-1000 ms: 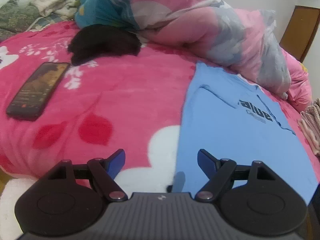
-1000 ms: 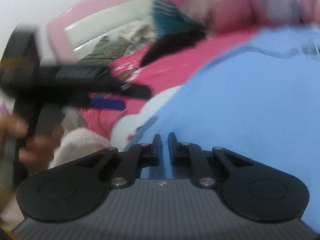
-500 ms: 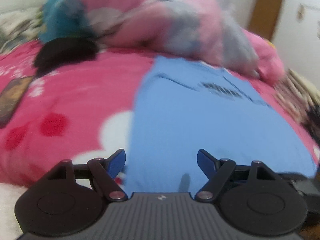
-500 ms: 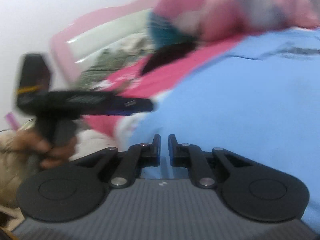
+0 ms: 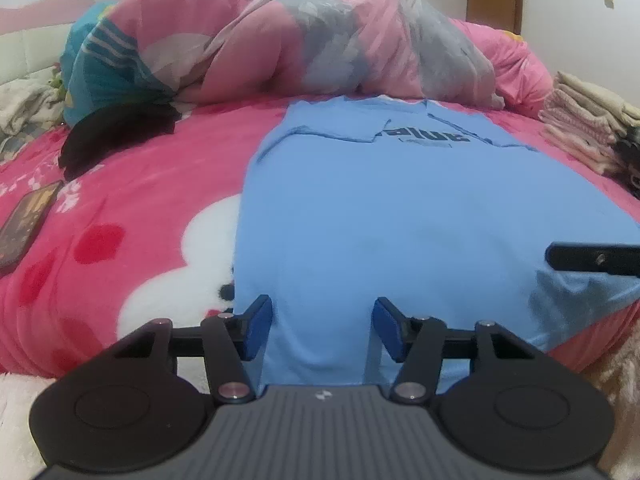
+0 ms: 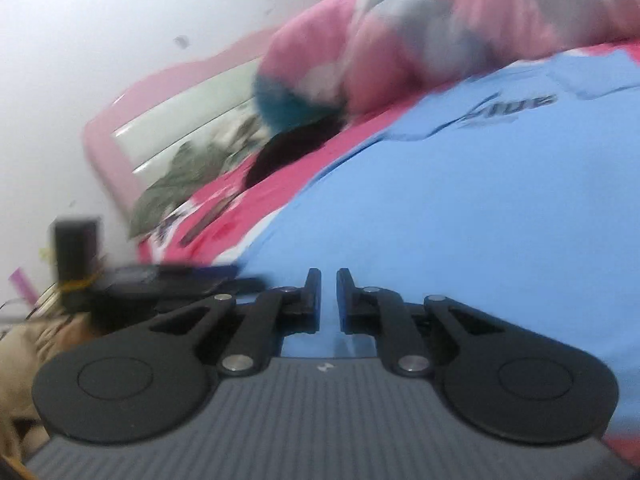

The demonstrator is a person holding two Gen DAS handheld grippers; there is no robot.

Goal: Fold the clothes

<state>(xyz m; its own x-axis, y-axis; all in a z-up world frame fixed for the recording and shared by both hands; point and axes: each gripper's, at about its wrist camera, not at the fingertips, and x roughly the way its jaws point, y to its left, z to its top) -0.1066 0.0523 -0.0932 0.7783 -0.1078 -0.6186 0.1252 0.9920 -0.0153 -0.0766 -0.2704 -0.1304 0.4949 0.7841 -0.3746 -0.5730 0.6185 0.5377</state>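
On the pink bed lies a blue T-shirt; left gripper jaws spread, right gripper seemingly pinching its hem.

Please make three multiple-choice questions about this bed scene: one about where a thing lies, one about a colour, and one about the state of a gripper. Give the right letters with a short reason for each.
1. Where does the phone lie?
A. on the blue T-shirt
B. on the pink blanket, left of the T-shirt
C. on the stack of folded cloths

2. What colour is the lettering on the blue T-shirt?
A. black
B. white
C. red

3. How does the left gripper stand?
A. shut on the hem
B. shut on nothing
C. open, fingers apart over the near hem

Answers:
1 B: in the left wrist view the phone rests on the pink blanket, apart from the shirt.
2 A: the print near the chest is dark on light blue.
3 C: a wide gap shows between the blue fingers, with shirt cloth seen through it.
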